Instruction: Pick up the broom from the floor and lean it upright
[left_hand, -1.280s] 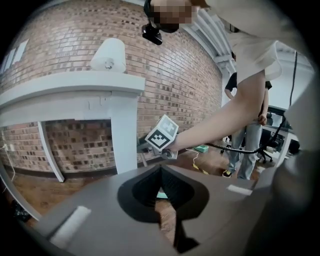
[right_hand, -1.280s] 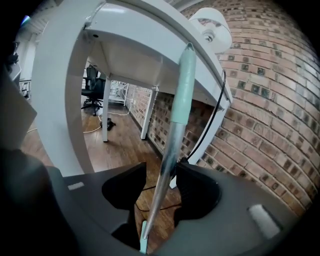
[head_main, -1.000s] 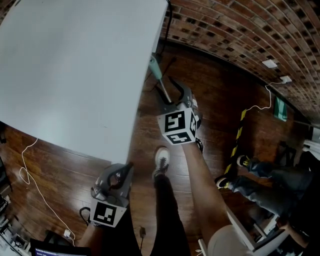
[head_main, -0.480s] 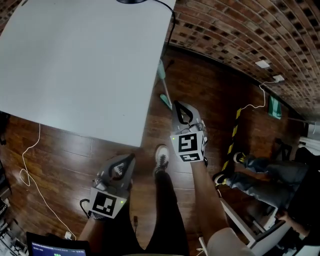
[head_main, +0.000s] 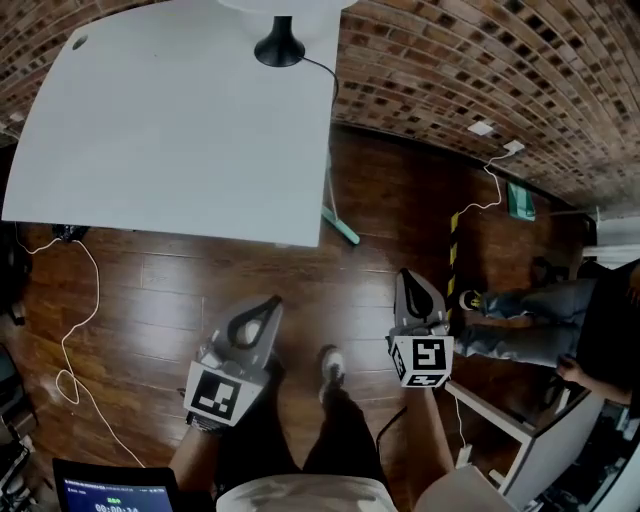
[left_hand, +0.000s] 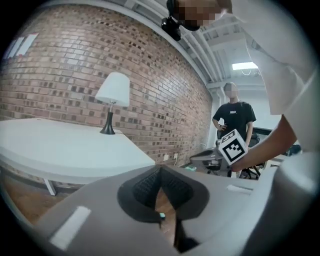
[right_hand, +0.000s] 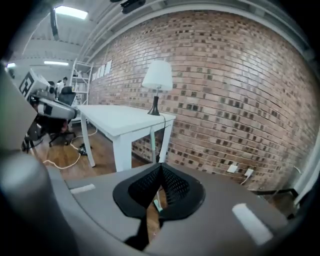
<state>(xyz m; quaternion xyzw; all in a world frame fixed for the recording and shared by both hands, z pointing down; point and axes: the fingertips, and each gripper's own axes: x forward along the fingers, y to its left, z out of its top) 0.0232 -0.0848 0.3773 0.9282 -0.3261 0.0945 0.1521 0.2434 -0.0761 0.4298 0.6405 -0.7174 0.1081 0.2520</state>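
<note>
- A white rectangular table (head_main: 180, 130) is seen at 11 o'clock.
- A black round lamp base (head_main: 281, 48) is set on it at 12 o'clock.
- A thin white looping cable (head_main: 98, 295) is seen at 8 o'clock.

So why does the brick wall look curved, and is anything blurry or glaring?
Head view: the wide lens bends the brick wall into an arch; the white table is bright, the floor dark. Left gripper view: black corners, the table edge bowed. Right gripper view: the wall bulges and a ceiling light glares.
</note>
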